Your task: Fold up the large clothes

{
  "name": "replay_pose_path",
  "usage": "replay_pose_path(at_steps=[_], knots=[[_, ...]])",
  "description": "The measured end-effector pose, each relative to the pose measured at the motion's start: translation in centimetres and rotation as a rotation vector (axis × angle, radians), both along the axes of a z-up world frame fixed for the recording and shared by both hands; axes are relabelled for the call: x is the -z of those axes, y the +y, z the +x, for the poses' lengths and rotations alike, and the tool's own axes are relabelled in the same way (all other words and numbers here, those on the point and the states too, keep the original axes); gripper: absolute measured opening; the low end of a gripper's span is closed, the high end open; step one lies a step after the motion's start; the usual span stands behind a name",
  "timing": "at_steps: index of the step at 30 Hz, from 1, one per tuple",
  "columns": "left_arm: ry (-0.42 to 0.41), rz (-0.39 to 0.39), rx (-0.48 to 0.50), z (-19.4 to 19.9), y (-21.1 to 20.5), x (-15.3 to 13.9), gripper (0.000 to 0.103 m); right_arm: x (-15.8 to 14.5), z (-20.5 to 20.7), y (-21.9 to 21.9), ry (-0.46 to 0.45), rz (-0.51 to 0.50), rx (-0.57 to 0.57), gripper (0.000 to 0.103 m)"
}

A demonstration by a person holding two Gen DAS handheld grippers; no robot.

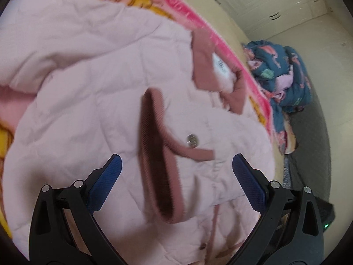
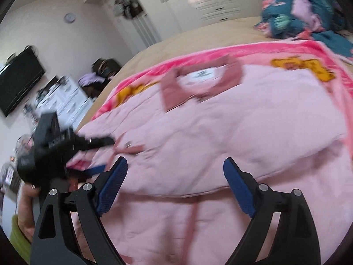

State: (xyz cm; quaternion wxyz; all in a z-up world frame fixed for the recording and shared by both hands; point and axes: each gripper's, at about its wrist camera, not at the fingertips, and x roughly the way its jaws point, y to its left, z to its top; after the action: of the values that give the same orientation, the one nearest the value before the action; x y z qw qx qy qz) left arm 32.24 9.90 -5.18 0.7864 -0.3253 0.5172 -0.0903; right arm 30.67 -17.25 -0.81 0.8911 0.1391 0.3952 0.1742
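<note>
A pale pink quilted jacket (image 1: 99, 77) (image 2: 220, 128) lies spread on a bed, its dusty-pink collar (image 1: 209, 66) (image 2: 198, 81) at the far side. A ribbed dusty-pink cuff (image 1: 154, 154) and a metal snap (image 1: 192, 141) lie on its front. My left gripper (image 1: 176, 158) hangs open just above the jacket, with the cuff below and between its blue pads (image 1: 110, 176), untouched. My right gripper (image 2: 175, 160) is open over the jacket's near part, nothing pressed between its pads (image 2: 240, 187). At the jacket's left edge the right wrist view shows the other tool's black housing (image 2: 50, 145).
Under the jacket lies a bright pink blanket (image 1: 220, 35) (image 2: 198, 53) with yellow prints on a beige bed (image 2: 176, 37). A heap of dark blue patterned clothes (image 1: 280, 72) (image 2: 304, 6) sits at the bed's far corner. White wardrobes (image 1: 275, 0), a wall television (image 2: 17, 77), a white dresser (image 2: 66, 101) and a person's hand (image 2: 26, 201) are in view.
</note>
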Motion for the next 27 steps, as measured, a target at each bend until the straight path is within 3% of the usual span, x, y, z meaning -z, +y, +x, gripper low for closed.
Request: replay_pose_path(at_steps=[4,5,6,7,8,10,16,21,24,27], knots=[[-0.021,0.035,0.009,-0.2,-1.1,0.5,0.090,-0.6,0.0,-3.5,-0.008,-0.008,0.084,0.088],[-0.039,0.041,0.018,-0.3,-1.6,0.5,0.073,-0.7,0.0,-4.5,-0.012,-0.009,0.104,0.088],[-0.053,0.045,0.028,-0.4,-2.0,0.5,0.062,-0.9,-0.1,-5.4,-0.019,-0.013,0.127,0.088],[-0.061,0.077,0.029,-0.6,-2.4,0.5,0.053,-1.0,0.0,-6.1,-0.021,-0.015,0.142,0.088],[-0.081,0.125,0.039,-0.7,-2.9,0.2,0.034,-1.1,0.0,-7.0,-0.023,-0.015,0.161,0.088],[-0.147,0.174,0.062,-1.0,-3.7,-0.6,0.010,-1.1,-0.1,-8.4,-0.028,-0.023,0.192,0.088],[-0.360,0.232,0.100,-2.0,-5.5,-6.3,0.003,-1.3,-0.2,-12.0,-0.029,-0.026,0.269,0.088],[-0.521,0.291,0.069,-1.9,-3.9,-11.2,0.002,-2.0,0.5,-13.0,-0.051,-0.014,0.295,0.088],[-0.545,0.308,0.050,-1.3,-3.0,-11.5,0.002,-2.3,1.2,-12.5,-0.070,-0.056,0.293,0.088],[-0.508,0.331,0.037,-0.2,-1.9,-9.9,0.002,-2.0,2.5,-11.9,-0.063,-0.073,0.275,0.088]])
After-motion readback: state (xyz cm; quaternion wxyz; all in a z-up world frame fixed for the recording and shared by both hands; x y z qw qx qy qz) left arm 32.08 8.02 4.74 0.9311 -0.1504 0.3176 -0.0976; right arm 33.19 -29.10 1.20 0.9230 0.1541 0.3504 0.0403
